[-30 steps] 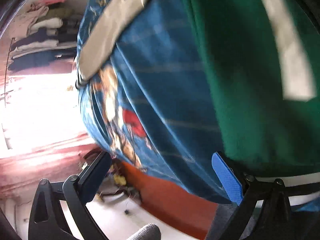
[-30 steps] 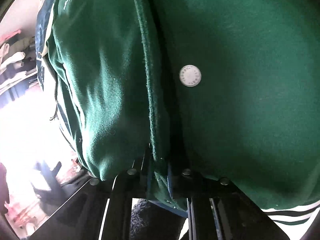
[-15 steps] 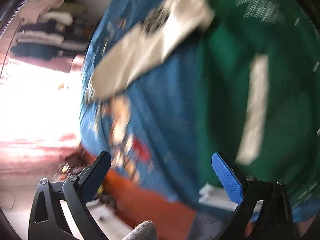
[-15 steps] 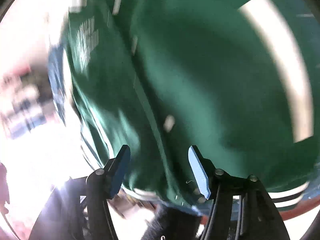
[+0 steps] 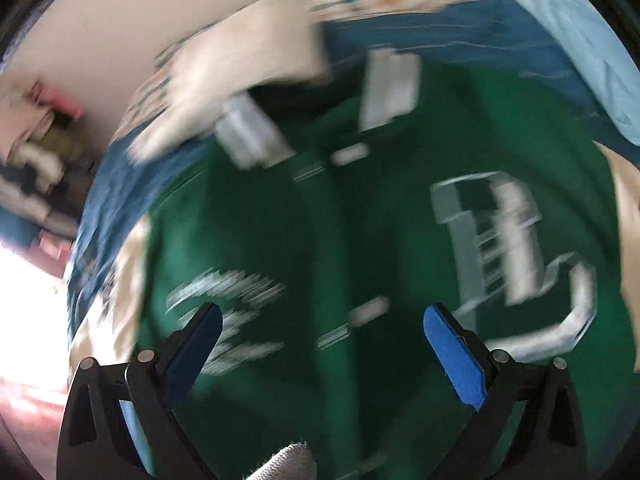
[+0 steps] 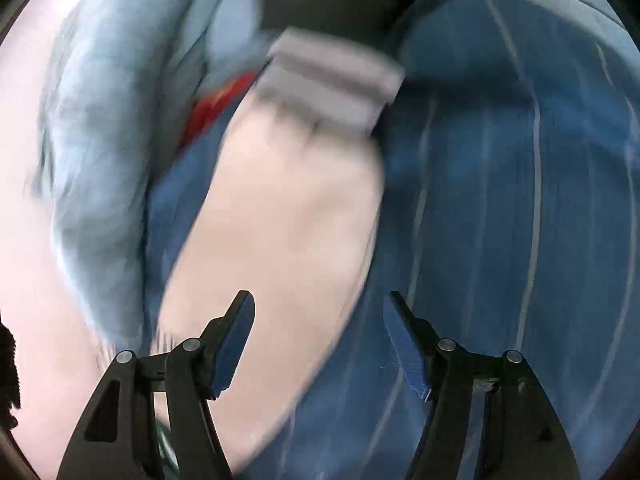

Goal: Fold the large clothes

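Note:
A green varsity jacket (image 5: 280,240) with white lettering lies spread on the blue striped bedspread (image 5: 460,40), front up; the picture is blurred by motion. My left gripper (image 5: 324,344) hovers over the jacket's front, open, with nothing between its blue pads. In the right wrist view the jacket's cream sleeve (image 6: 280,220) with a grey ribbed cuff (image 6: 332,84) lies on the bedspread (image 6: 500,220). My right gripper (image 6: 322,340) hangs above the sleeve's edge. Its jaws are opening and nothing is between them.
A light blue blanket (image 6: 100,140) is bunched along the bed's left side, with something red (image 6: 212,108) beside it. Shelves of folded clothes (image 5: 36,160) stand at the far left by a pale wall. A grey knitted cuff (image 5: 284,464) shows at the bottom edge.
The right gripper let go of the green fabric it pinched, opened, and swung over to the cream sleeve. The left gripper, open throughout, swept from the bed's edge over the jacket's front.

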Demonstrator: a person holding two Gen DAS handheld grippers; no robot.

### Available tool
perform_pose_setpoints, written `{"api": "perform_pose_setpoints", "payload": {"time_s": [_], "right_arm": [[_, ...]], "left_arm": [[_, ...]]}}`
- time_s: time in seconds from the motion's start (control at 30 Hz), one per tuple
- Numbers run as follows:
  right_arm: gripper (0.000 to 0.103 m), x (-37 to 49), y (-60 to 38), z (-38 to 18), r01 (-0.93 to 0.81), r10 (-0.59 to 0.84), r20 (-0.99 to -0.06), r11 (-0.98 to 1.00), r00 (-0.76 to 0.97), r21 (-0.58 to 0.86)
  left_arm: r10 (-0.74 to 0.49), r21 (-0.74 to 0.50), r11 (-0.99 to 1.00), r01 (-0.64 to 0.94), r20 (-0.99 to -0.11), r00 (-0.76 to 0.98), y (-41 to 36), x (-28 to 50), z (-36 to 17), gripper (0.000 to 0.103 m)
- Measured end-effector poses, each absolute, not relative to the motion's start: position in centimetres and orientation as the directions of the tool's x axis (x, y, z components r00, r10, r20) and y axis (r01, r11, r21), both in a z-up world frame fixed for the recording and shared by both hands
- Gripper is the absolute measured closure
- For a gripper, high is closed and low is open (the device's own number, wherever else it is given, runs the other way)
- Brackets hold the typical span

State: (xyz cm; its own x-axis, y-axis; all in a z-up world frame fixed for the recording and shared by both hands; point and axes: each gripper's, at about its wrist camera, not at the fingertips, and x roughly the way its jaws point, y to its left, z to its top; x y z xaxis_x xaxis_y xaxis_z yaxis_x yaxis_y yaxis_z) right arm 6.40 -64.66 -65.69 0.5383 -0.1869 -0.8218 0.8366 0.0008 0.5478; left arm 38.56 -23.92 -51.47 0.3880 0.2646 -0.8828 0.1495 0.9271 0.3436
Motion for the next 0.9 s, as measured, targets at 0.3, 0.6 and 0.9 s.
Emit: {"api": "perform_pose_setpoints", "payload": {"time_s": [0.3, 0.6, 0.9], "right_arm": [[0.086, 11.6, -71.8, -66.9, 0.789, -0.169, -0.778, -0.006, 0.605, 0.615], [0.088, 18.5, -69.1, -52.5, 0.658, -0.2, -0.628, 0.19, 0.752, 0.728], [0.088, 33.6, -51.4, -46.1, 0.466, 0.118, -0.551, 0.406, 0.826, 0.786]], "left_arm": [[0.278, 0.404, 0.877, 0.26, -0.868, 0.411, -33.5, 40.6, -55.1, 0.0], [0.223, 0.348, 0.899, 0.266, -0.886, 0.406, -31.8, 39.6, -52.4, 0.0], [0.283, 0.325, 0.943, 0.076, -0.901, 0.33, -19.3, 37.7, -50.1, 0.0]]}}
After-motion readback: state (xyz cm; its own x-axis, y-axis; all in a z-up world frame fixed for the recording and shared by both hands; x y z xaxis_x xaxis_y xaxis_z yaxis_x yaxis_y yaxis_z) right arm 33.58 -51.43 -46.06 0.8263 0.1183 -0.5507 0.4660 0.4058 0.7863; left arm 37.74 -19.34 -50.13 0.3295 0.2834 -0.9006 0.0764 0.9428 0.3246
